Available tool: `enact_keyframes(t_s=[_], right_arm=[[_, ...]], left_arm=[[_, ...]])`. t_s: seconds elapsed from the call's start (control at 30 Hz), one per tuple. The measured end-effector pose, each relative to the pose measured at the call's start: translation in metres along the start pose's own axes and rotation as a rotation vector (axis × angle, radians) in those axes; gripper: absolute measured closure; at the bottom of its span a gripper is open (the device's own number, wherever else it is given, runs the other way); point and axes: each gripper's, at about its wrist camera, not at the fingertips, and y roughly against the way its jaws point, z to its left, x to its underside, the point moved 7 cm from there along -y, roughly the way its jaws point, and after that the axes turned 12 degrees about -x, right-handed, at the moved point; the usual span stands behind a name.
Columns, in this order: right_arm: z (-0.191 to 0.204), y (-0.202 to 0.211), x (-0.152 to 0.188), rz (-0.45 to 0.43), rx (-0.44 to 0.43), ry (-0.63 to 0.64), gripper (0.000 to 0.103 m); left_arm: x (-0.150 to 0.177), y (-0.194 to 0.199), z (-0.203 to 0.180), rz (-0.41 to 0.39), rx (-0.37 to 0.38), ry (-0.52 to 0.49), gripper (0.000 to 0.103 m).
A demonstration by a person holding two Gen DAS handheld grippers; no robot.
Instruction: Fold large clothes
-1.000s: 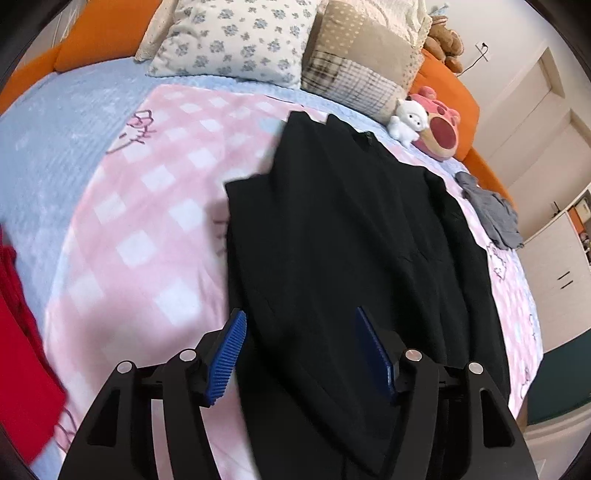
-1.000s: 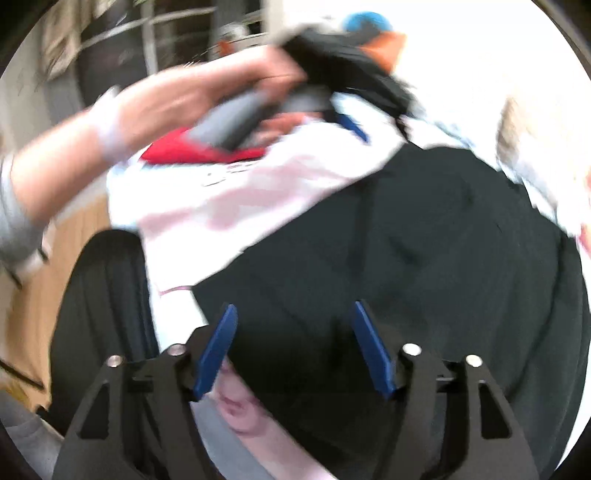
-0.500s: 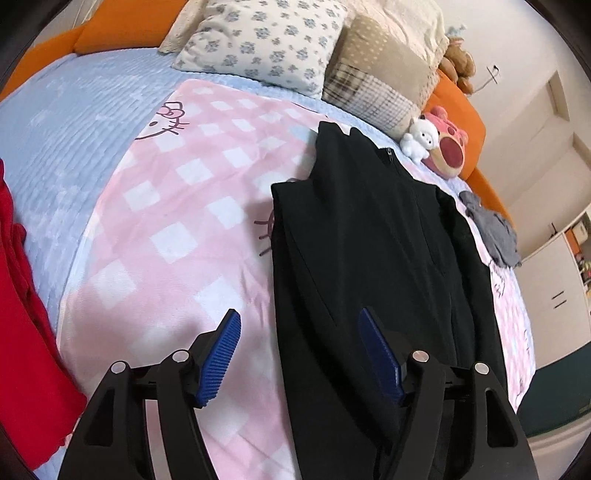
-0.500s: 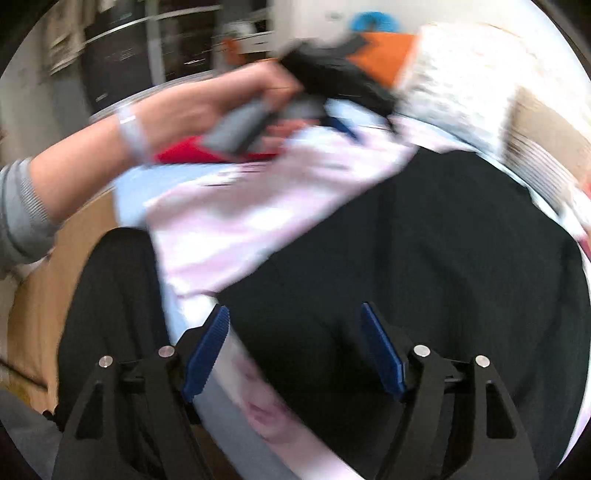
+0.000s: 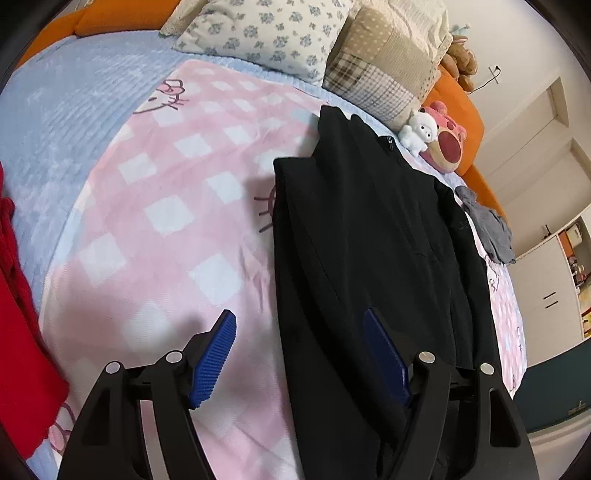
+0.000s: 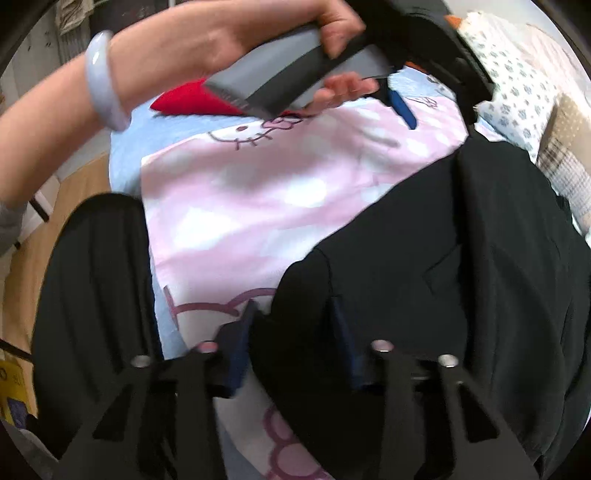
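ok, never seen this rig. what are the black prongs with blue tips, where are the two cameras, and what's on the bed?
No robot here: a person carries a hand-held gripper in each hand, each with a fisheye camera looking along its two blue-padded fingers. The left view shows the left hand-held gripper open, one finger over the pink checked blanket, the other over the black jacket. The right view shows the right hand-held gripper; its jaws have just been closing around the jacket's corner, though blur hides whether they pinch it. The person's left hand appears there too. Pillows lie at the bed's head.
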Motion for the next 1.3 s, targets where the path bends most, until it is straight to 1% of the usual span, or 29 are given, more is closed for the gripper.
enact_keyframes(t_s=[0.07,0.13,0.23,0.33,0.4,0.43,0.47,0.53,0.57,0.63,0.67,0.73,0.77,0.8,0.83,0.87,0.9,0.93,0.97,1.0,1.07,1.13,1.23,1.3], right_arm=[[-0.007,0.004,-0.003,-0.017,-0.058,-0.058,0.074],[-0.011,0.010,-0.004,-0.039,-0.108,-0.105,0.081],[-0.025,0.019,-0.004,-0.089,-0.182,-0.203,0.082],[-0.037,0.030,-0.001,-0.139,-0.246,-0.284,0.083],[-0.042,0.037,0.000,-0.166,-0.284,-0.316,0.083],[-0.043,0.038,-0.001,-0.180,-0.304,-0.325,0.083],[-0.044,0.042,0.000,-0.194,-0.320,-0.334,0.083],[-0.047,0.047,-0.001,-0.230,-0.359,-0.358,0.083],[-0.049,0.050,-0.001,-0.248,-0.369,-0.368,0.083],[-0.054,0.057,-0.002,-0.274,-0.380,-0.379,0.083],[-0.057,0.062,-0.002,-0.291,-0.391,-0.388,0.083],[-0.061,0.068,-0.001,-0.318,-0.417,-0.407,0.083],[-0.062,0.072,-0.001,-0.332,-0.423,-0.410,0.083],[-0.063,0.076,0.000,-0.344,-0.428,-0.412,0.083],[-0.063,0.076,-0.001,-0.352,-0.429,-0.415,0.083],[-0.064,0.077,-0.002,-0.359,-0.430,-0.417,0.083],[-0.064,0.078,-0.002,-0.363,-0.429,-0.419,0.083],[-0.063,0.077,-0.003,-0.366,-0.429,-0.422,0.083],[-0.063,0.076,-0.003,-0.368,-0.431,-0.424,0.083],[-0.063,0.076,-0.003,-0.373,-0.432,-0.427,0.083],[-0.061,0.077,0.000,-0.385,-0.443,-0.439,0.083],[-0.061,0.080,0.003,-0.402,-0.452,-0.454,0.083],[-0.063,0.089,0.012,-0.433,-0.470,-0.481,0.083],[-0.064,0.099,0.021,-0.462,-0.494,-0.515,0.083]], left_arm=[[-0.001,-0.001,-0.003,0.003,0.007,-0.007,0.029],[-0.005,-0.001,-0.007,-0.004,0.008,-0.022,0.029],[-0.017,-0.001,-0.012,-0.022,0.023,-0.022,0.029],[-0.036,-0.006,-0.015,-0.039,0.027,-0.008,0.025],[-0.052,-0.012,-0.016,-0.047,0.028,0.007,0.025],[-0.060,-0.015,-0.017,-0.051,0.040,0.021,0.024],[-0.069,-0.021,-0.016,-0.048,0.050,0.040,0.023],[-0.081,-0.033,-0.015,-0.036,0.029,0.063,0.023],[-0.085,-0.040,-0.014,-0.023,0.013,0.066,0.023],[-0.093,-0.060,-0.012,0.017,-0.057,0.049,0.023],[-0.095,-0.068,-0.013,0.035,-0.066,0.041,0.023],[-0.098,-0.077,-0.015,0.052,-0.036,0.051,0.023],[-0.099,-0.080,-0.017,0.055,-0.015,0.060,0.025],[-0.099,-0.084,-0.020,0.057,0.003,0.067,0.033],[-0.098,-0.088,-0.021,0.067,-0.001,0.070,0.051],[-0.097,-0.091,-0.023,0.074,-0.007,0.065,0.060],[-0.096,-0.094,-0.024,0.080,-0.033,0.054,0.066],[-0.095,-0.095,-0.025,0.078,-0.051,0.051,0.069],[-0.095,-0.094,-0.027,0.079,-0.053,0.056,0.081],[-0.096,-0.091,-0.029,0.079,-0.052,0.070,0.084],[-0.100,-0.080,-0.035,0.069,-0.078,0.066,0.085],[-0.106,-0.063,-0.050,0.033,-0.148,0.020,0.086],[-0.116,-0.037,-0.081,-0.026,-0.184,-0.038,0.086],[-0.122,-0.021,-0.116,-0.065,-0.219,-0.123,0.086]])
